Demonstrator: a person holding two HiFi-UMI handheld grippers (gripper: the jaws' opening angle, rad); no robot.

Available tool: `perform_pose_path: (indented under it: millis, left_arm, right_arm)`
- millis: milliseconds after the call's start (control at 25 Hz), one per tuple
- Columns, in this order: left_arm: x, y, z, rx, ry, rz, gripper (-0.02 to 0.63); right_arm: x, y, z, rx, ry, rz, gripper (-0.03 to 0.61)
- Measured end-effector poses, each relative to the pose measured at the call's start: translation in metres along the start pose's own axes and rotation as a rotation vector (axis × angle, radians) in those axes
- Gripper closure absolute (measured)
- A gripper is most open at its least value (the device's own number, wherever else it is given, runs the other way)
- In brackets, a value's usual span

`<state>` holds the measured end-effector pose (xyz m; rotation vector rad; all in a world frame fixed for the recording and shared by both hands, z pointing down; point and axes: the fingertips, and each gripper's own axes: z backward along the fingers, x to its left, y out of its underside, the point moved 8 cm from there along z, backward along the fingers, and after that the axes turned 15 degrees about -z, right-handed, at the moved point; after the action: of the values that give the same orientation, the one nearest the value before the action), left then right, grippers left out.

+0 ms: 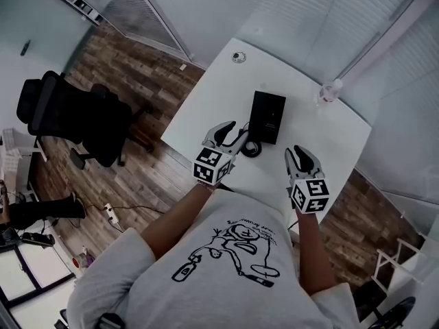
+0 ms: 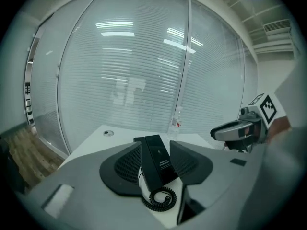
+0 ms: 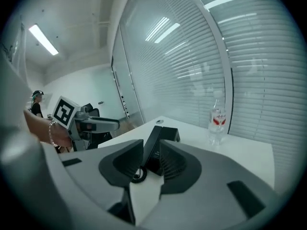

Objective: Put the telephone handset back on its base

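Note:
A black telephone [image 1: 267, 117] lies flat on the white table [image 1: 206, 98], and its coiled cord [image 1: 251, 149] is bunched at its near end. I cannot tell whether the handset rests on the base. My left gripper [image 1: 235, 133] hovers just left of the cord, open, with nothing between its pads. In the left gripper view the telephone [image 2: 156, 159] and cord [image 2: 160, 198] show beyond the gap between the jaws. My right gripper [image 1: 299, 153] hangs to the right of the telephone, also open and holding nothing. In the right gripper view the telephone [image 3: 154, 147] stands ahead.
A clear water bottle [image 1: 330, 90] stands at the table's far right edge by the blinds. A round cable grommet [image 1: 237, 57] sits at the far corner. A black office chair [image 1: 75, 115] stands on the wood floor to the left.

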<state>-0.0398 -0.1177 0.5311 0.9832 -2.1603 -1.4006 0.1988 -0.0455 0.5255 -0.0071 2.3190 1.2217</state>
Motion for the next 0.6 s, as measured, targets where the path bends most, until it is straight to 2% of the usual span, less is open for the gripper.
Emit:
perform_pose_path:
  millis: [280,600]
  left_arm:
    - [-0.017,-0.052,0.047,-0.129,0.054,-0.042,0.470]
    - [-0.051,-0.101,0.080,-0.246,0.147,-0.105,0.479]
  right_arm:
    - [0.034,-0.037,0.043,-0.070,-0.008,0.122,0.504]
    - [0.072,-0.070,0.088,-0.148,-0.021,0.193,0.512]
